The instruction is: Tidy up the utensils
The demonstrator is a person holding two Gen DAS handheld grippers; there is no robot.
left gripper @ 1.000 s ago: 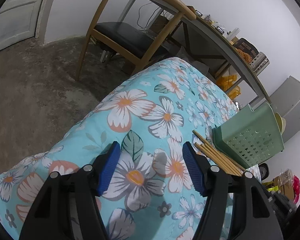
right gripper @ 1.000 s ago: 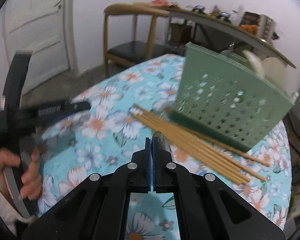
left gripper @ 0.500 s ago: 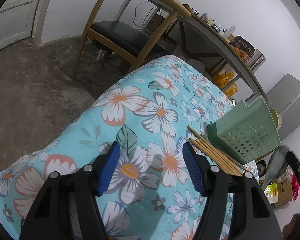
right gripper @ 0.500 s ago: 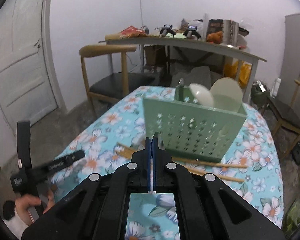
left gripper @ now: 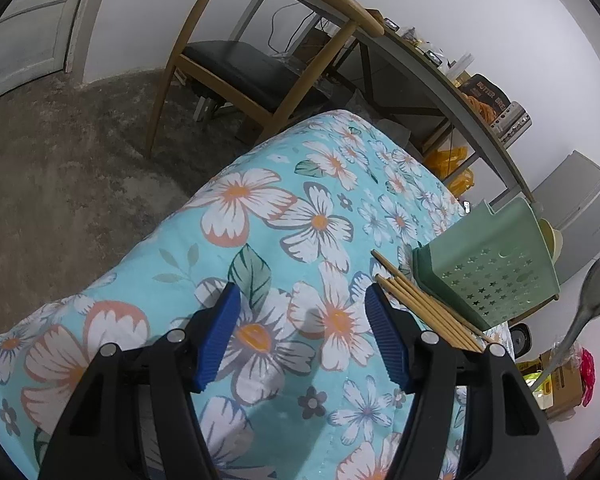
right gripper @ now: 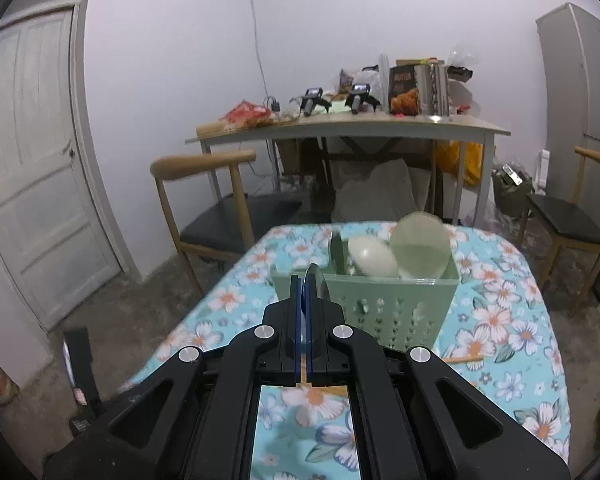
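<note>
While the left gripper (left gripper: pixel 302 334) hovers over a round table, its blue pads stand well apart with nothing between them, only the tablecloth (left gripper: pixel 320 220) below, turquoise with large white and orange flowers. Just right of that gripper, a bundle of wooden chopsticks (left gripper: pixel 424 312) lies flat on the cloth, its far ends beside the foot of a pale green utensil basket (left gripper: pixel 488 276) whose wall is pierced with small stars. At the right edge of this view a metal spoon (left gripper: pixel 592 300) hangs in the air, bowl uppermost, beyond the basket.

From the right wrist view, the right gripper (right gripper: pixel 303 292) has its pads pressed together, clamped on that spoon (right gripper: pixel 314 280), which shows edge-on as a thin curved sliver rising just above the fingertips. It is held above the table, in front of the near wall of the basket (right gripper: pixel 396 304). Inside the basket stand two pale rounded utensils, one whitish ladle bowl (right gripper: pixel 372 256) and one larger greenish round one (right gripper: pixel 420 244). One chopstick tip (right gripper: pixel 462 359) pokes out to the right of the gripper.

Behind the table stand a wooden chair (right gripper: pixel 216 208) with a dark seat, a cluttered grey desk (right gripper: pixel 348 128) and a white door (right gripper: pixel 32 160).
</note>
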